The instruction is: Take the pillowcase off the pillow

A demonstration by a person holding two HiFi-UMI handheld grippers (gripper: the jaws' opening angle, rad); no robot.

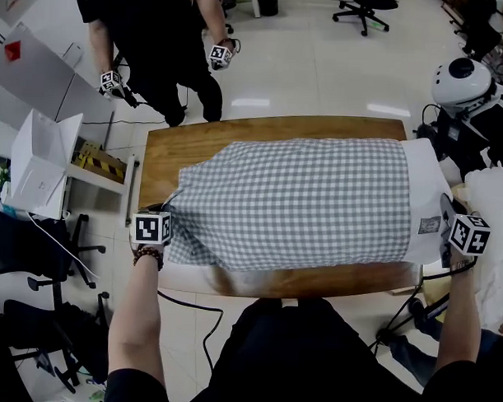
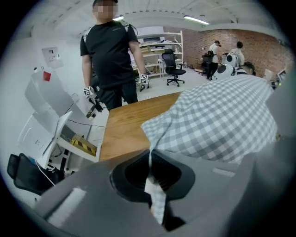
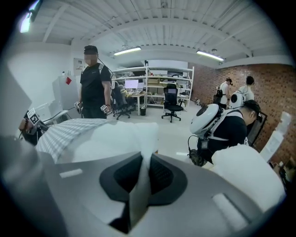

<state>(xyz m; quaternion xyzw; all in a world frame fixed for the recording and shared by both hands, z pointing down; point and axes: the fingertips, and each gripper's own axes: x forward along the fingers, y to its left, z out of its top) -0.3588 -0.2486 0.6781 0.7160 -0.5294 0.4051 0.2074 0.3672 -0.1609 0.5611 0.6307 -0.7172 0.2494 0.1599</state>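
The gray-and-white checked pillowcase [image 1: 293,202] covers most of the pillow [image 1: 423,181], which lies lengthwise across the wooden tabletop [image 1: 187,144]. Only the pillow's white right end sticks out of the cover's open edge, and a small tag [image 1: 429,224] shows on that bare part near the front. At the pillowcase's front left corner, the left hand-held gripper [image 2: 151,175] is pressed together on a fold of the checked cloth, which runs up from between its jaws to the raised corner. At the other end, the right hand-held gripper [image 3: 142,178] is pinching a ridge of the pillow's white fabric between its closed jaws. The pillow's near long side lies close to the front edge of the tabletop. Beyond the far edge a person [image 1: 150,36] in black stands on the pale floor with a marker cube in each hand, and an office chair [image 1: 365,6] stands farther back.
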